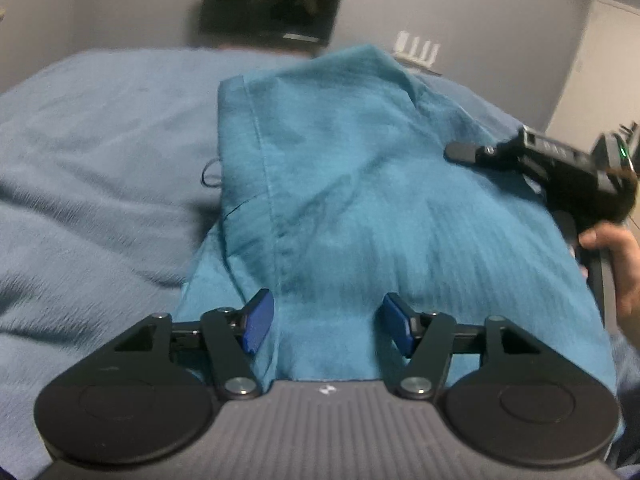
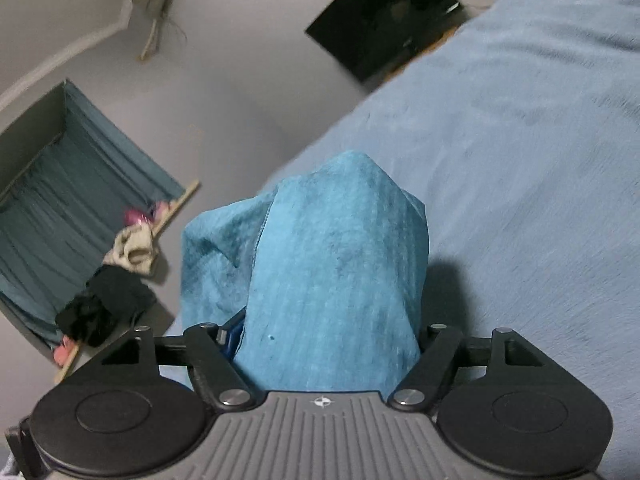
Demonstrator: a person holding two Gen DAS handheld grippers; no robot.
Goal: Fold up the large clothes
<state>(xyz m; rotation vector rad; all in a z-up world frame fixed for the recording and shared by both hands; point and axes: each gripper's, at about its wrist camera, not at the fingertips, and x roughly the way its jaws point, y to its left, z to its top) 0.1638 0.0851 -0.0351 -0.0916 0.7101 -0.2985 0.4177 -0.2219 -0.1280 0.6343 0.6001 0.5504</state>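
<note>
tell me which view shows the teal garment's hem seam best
The left wrist view: the teal garment spreads over the blue blanket with its stitched seam running down it. The right wrist view shows only a bunched fold close up.

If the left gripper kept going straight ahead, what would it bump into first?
Probably the teal garment: it already lies bunched between the left gripper's open jaws and piles up ahead. The blue blanket is beside it.

Left wrist view close, angled down over teal garment [image 1: 340, 184] – right wrist view rolled, close – both share garment, bed [image 1: 100, 140]
</note>
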